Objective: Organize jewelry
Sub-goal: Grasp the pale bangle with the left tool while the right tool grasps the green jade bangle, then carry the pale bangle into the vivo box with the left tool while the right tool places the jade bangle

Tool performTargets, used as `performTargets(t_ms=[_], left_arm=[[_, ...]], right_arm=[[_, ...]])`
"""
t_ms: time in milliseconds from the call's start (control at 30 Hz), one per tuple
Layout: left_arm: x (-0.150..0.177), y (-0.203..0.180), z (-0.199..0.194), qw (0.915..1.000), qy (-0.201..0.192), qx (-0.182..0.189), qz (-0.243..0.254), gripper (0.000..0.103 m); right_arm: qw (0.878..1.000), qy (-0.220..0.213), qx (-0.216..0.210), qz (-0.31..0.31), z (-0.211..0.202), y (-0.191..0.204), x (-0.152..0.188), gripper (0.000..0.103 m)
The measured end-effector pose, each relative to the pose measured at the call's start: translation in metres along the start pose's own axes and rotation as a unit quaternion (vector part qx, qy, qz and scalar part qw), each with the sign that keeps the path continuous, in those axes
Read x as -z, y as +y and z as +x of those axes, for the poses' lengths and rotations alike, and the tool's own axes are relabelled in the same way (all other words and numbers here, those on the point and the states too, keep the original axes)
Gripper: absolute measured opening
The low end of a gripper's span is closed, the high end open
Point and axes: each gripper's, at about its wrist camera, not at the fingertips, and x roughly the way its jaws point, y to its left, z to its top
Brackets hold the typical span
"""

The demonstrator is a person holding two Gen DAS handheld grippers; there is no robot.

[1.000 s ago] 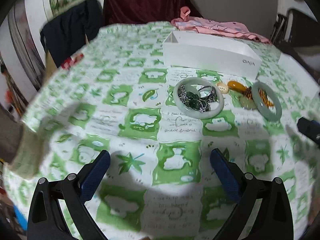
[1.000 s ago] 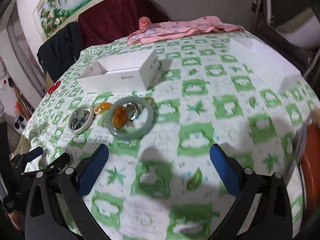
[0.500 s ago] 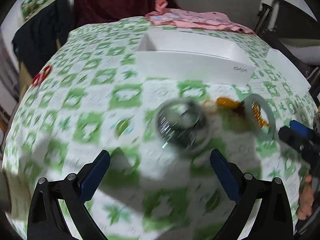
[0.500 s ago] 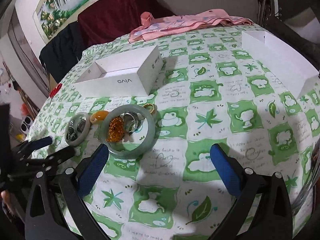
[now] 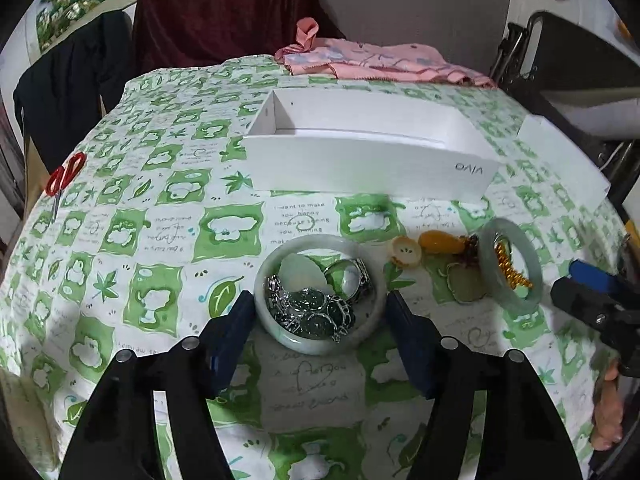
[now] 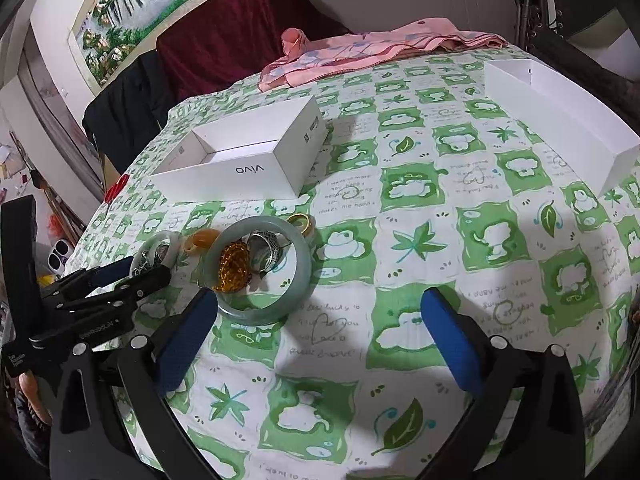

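Nothing has reached a box yet, so by my judgement the sorting has barely begun: every piece of jewelry lies on the desk (image 6: 500,240), on its green-checked cloth. Taking the vivo box (image 6: 244,160) as landmark, it stands open and empty; a second white box (image 6: 560,120) well off to its right also looks empty. Just in front of the vivo box a dark jade bangle (image 6: 260,268) rings amber beads (image 6: 230,266) and a silver ring (image 6: 266,254), while a pale bangle (image 5: 320,292) to its left rings silver chains and green stones (image 5: 312,312). The left tongs (image 5: 320,320) straddle that pale bangle, spread apart, gripping nothing; the right tongs (image 6: 320,336) hang released, near the dark bangle.
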Motion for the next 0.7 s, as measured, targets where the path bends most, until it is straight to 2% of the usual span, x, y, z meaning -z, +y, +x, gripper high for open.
performTargets(t_ms=[233,367,467,633,667,700], left_arm=[[-0.002,0.018,-0.012,0.9986,-0.026,0.016,-0.043,0.067],[-0.002,0.027,-0.022,0.9973,-0.046,0.009,-0.056,0.067],[-0.002,0.031,-0.019,0.9972,-0.036,0.013,-0.065,0.067],[0.002,0.032,-0.010,0.9978,-0.016,0.019,-0.061,0.067],[0.002,0.031,-0.009,0.9979,-0.014,0.020,-0.059,0.067],[0.003,0.030,-0.008,0.9981,-0.012,0.020,-0.058,0.067]], right_arm=[[0.999,0.020,-0.019,-0.028,0.007,0.016,-0.006,0.097],[0.997,0.035,-0.028,-0.070,0.017,0.040,-0.014,0.088],[0.995,0.032,-0.010,-0.095,0.025,0.053,-0.015,0.087],[0.994,0.036,0.001,-0.107,0.033,0.053,-0.011,0.082],[0.993,0.034,0.009,-0.112,0.034,0.054,-0.010,0.079],[0.993,0.031,0.015,-0.116,0.034,0.055,-0.010,0.072]])
